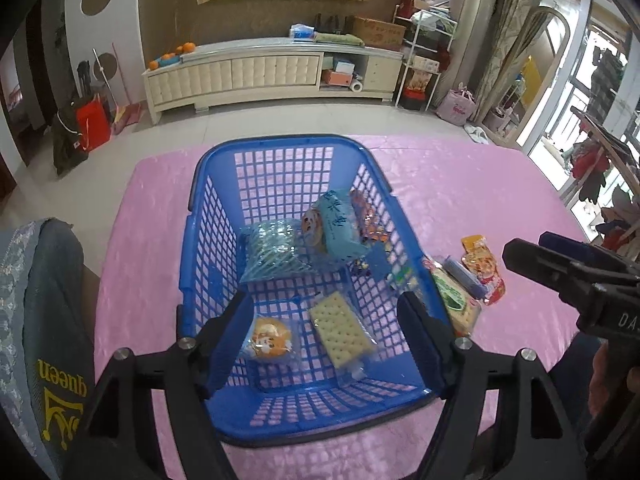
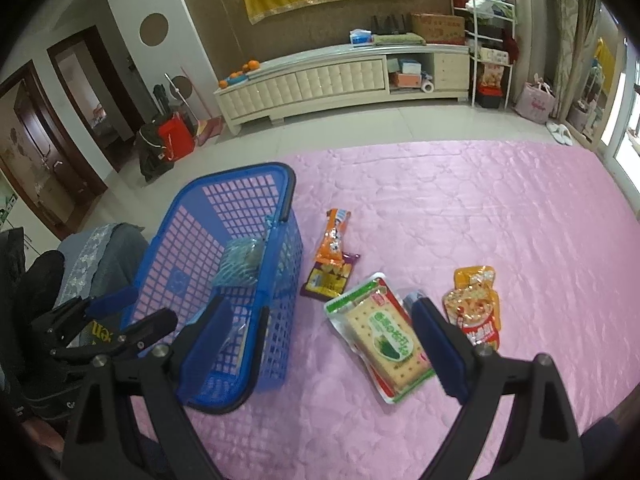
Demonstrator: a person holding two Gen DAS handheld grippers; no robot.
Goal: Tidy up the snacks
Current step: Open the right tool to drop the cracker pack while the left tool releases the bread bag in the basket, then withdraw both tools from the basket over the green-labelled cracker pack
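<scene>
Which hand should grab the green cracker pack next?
Probably the right. The right gripper hangs open right above the green cracker pack on the pink cloth. The left gripper is open over the basket, with nothing held.

The right gripper [image 2: 320, 344] is held open above the cracker packet [image 2: 380, 336]; a blue basket [image 2: 224, 280] is seen at 9 o'clock.

A pink quilted bed [image 2: 460, 208] carries a blue basket [image 2: 224, 396] by the right claw's [image 2: 320, 356] left pad, a cracker pack [image 2: 384, 344] between its pads, and three snack packets beyond.
</scene>
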